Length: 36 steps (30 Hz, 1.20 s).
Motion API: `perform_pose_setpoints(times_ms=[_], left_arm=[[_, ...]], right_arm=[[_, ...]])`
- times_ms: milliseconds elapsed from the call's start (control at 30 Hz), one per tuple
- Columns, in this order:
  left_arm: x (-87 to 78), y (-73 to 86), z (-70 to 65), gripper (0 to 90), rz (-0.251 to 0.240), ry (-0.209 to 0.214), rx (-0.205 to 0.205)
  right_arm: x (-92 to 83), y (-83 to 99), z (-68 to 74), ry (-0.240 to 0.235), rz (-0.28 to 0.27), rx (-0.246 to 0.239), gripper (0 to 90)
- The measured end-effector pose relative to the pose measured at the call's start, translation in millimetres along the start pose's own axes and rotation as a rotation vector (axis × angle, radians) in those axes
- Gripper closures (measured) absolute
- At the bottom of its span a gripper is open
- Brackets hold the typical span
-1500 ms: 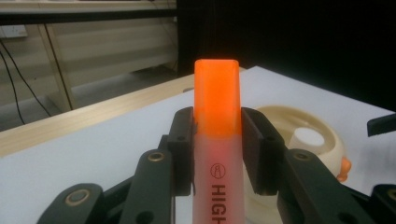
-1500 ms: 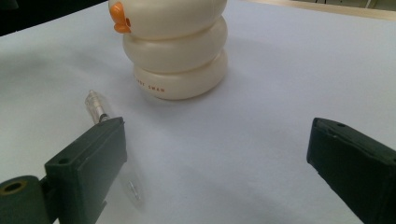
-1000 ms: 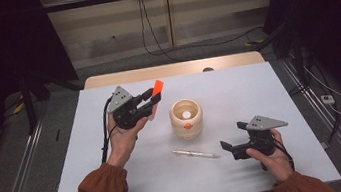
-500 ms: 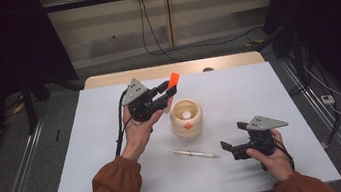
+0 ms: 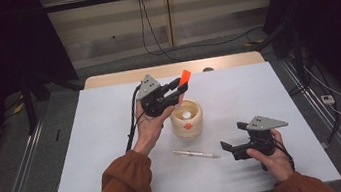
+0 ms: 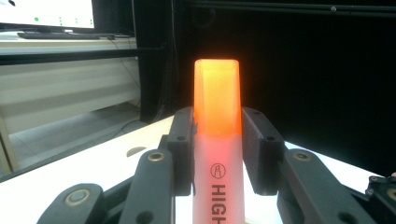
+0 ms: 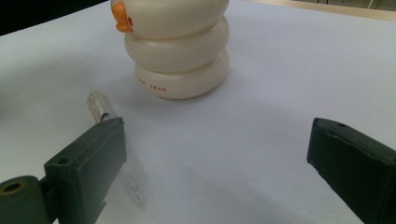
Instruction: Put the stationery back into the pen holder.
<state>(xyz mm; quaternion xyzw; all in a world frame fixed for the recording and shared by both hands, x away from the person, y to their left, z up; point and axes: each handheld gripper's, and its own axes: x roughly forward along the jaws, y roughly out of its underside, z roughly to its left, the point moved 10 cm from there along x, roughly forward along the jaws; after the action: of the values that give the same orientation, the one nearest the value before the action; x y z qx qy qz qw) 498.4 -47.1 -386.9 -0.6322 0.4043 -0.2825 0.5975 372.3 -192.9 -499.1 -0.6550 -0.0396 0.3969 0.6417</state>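
My left gripper (image 5: pixel 177 88) is shut on an orange-capped highlighter (image 5: pixel 184 78), held in the air just above and left of a cream ribbed pen holder (image 5: pixel 187 119) with an orange beak. In the left gripper view the highlighter (image 6: pixel 217 140) stands between both pads, cap pointing away. My right gripper (image 5: pixel 231 148) rests at the front right of the table, jaws wide open with nothing between them. A clear pen (image 5: pixel 196 154) lies on the table between the holder and the right gripper. The right gripper view has the holder (image 7: pixel 177 46) ahead and the clear pen (image 7: pixel 100 109) beside the left jaw.
The white table (image 5: pixel 90 152) has a wooden strip along its far edge. A cable trails from the left gripper over the forearm. Dark curtains and floor cables surround the table.
My left gripper has carried the highlighter to the right, toward the pen holder. The right gripper has stayed in place.
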Motion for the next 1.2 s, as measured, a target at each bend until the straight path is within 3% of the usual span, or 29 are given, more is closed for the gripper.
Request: perform_pose_setpoints(times_ms=[433, 900, 1200], left_arm=[[13.6, 25.5, -0.2, 67.0, 0.067, 0.014, 0.030], [11.7, 54.8, 2.0, 66.9, 0.141, 0.005, 0.020], [7.6, 60.8, 6.1, 65.5, 0.169, -0.002, 0.007]], right_arm=[[-0.2, 0.0, 0.3, -0.003, -0.001, -0.002, 4.2], [0.4, 0.5, 0.7, -0.003, 0.003, -0.001, 4.3], [0.2, 0.3, 0.5, -0.002, 0.002, -0.001, 4.3]])
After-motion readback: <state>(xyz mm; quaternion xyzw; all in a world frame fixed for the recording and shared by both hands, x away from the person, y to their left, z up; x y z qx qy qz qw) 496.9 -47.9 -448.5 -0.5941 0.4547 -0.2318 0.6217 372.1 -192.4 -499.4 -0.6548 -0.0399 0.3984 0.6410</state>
